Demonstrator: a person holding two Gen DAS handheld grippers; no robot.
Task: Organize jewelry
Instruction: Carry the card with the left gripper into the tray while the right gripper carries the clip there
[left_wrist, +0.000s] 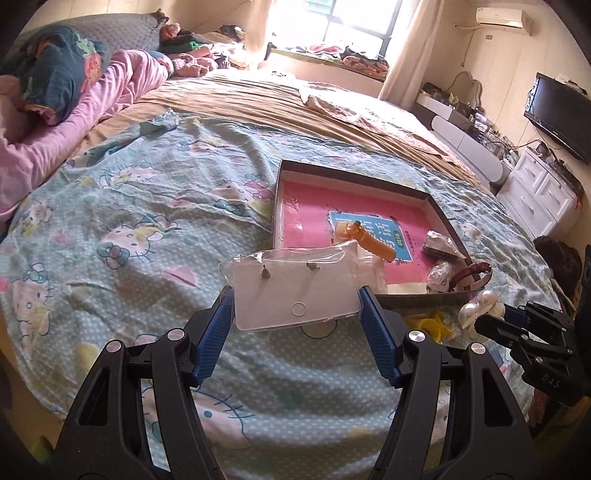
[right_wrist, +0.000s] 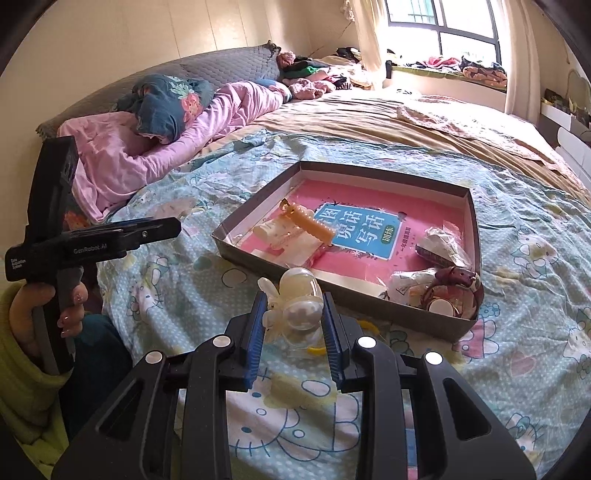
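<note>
My left gripper (left_wrist: 295, 308) is shut on a white earring card in a clear bag (left_wrist: 291, 288), held above the bedspread just before the shallow grey box (left_wrist: 284, 177). My right gripper (right_wrist: 295, 325) is shut on a pearly white hair clip (right_wrist: 297, 306), also seen in the left wrist view (left_wrist: 480, 306), near the box's front wall (right_wrist: 332, 291). The box has a pink book cover as its floor and holds an orange hair clip (right_wrist: 310, 223), bagged items (right_wrist: 443, 243) and a dark red strap (right_wrist: 461, 280).
A yellow item (left_wrist: 432, 325) lies on the Hello Kitty bedspread (left_wrist: 147, 240) under my right gripper. Pink bedding and pillows (right_wrist: 147, 147) lie at the far left. White drawers (left_wrist: 543, 195) and a TV (left_wrist: 557, 110) stand to the right of the bed.
</note>
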